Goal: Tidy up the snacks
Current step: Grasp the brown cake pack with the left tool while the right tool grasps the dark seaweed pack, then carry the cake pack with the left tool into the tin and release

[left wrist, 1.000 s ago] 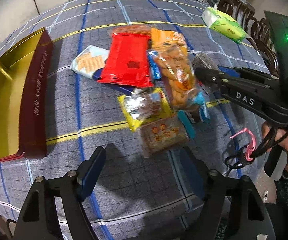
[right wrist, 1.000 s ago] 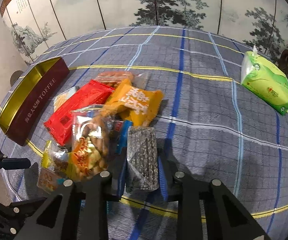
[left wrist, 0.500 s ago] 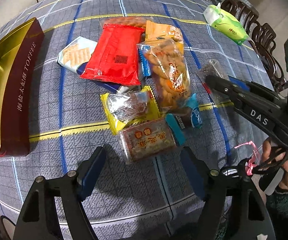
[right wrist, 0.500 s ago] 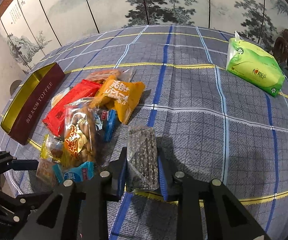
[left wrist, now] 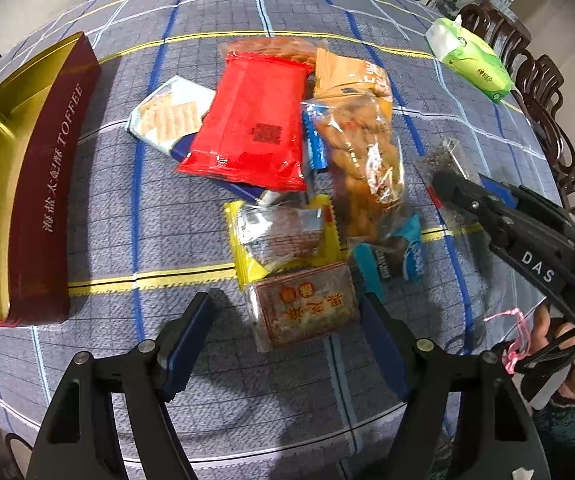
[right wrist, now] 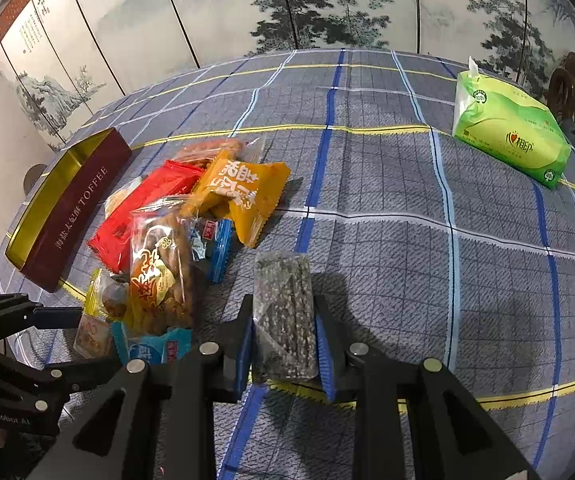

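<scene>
**Sesame bar in the right jaws, brown sweet lined up for the left**

While the snack pile (left wrist: 299, 168) lies heaped in the middle of the checked tablecloth (right wrist: 407, 208), one piece is already out of it: the dark sesame bar (right wrist: 283, 320), clamped between the blue pads of the right gripper (right wrist: 283, 344), jaws closed tight on its sides so it can be carried clear of the heap. In the left wrist view that bar shows at about 3 o'clock of the pile.

At the pile's 6 o'clock edge sits the brown wrapped sweet (left wrist: 305, 306), the nearest loose piece. The left gripper (left wrist: 287, 340) points steeply down over it, jaws about half open, having just narrowed slightly. The sweet lies between the pads, apparently ungripped. That looks like preparation for a pick.

At 9 o'clock of the pile, well apart, the open toffee tin (left wrist: 53, 184) waits, likely the destination. A green tissue pack (right wrist: 507, 136) lies far off at 2 o'clock.
</scene>
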{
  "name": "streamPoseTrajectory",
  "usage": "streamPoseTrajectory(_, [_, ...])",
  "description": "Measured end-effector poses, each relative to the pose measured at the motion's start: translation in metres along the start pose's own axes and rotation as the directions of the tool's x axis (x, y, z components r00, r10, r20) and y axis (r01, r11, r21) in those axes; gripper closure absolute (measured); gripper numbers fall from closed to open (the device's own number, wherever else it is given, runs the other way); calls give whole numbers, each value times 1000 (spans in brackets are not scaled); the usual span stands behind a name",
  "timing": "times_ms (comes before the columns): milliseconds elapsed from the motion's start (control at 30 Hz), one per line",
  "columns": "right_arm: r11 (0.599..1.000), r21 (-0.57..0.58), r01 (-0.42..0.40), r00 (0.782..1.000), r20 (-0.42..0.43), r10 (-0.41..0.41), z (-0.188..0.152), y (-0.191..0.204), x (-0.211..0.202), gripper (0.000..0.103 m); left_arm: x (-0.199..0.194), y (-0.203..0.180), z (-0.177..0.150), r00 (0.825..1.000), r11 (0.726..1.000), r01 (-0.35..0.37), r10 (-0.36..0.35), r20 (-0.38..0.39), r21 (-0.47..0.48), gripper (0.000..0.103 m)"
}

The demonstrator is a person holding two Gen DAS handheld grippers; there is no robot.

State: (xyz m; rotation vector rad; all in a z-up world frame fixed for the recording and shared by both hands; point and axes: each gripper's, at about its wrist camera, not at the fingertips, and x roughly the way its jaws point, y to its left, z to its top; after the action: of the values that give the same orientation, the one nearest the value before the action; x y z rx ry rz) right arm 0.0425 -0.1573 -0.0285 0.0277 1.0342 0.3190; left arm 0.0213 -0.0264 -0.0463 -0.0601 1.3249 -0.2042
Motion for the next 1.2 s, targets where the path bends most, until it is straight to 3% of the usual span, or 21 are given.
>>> streamPoseTrajectory(133, [1000,6,1,1000,2,-1,0,0,0,76,0,-2,-1,1000,1000,-11,11,0,16,35])
streamPoseTrajectory(233, [1000,9,2,1000,1,-2,0,0,1,76,-2,-10,-2,1000,999,-3,3,2,50,53])
streamPoseTrajectory(267, [1000,8,3,1000,1,-3,0,0,1,76,-2,-12,-2,1000,998,-5,4,3,58,54])
streamPoseTrajectory(667, [1000,13,6,1000,-6,-6,0,2,1,76,-13,-11,-10,1000,996,17,-18,11,90,58])
streamPoseTrajectory(1033, [999,17,38,999,-18,-38,-1,7,0,76,-50,5,-19,998,996,29,-34,48,86,58])
streamPoseTrajectory(1200, [998,10,58,998,-25,-57,-2,10,0,76,-81,41,-6,990,998,-49,42,133,50,58])
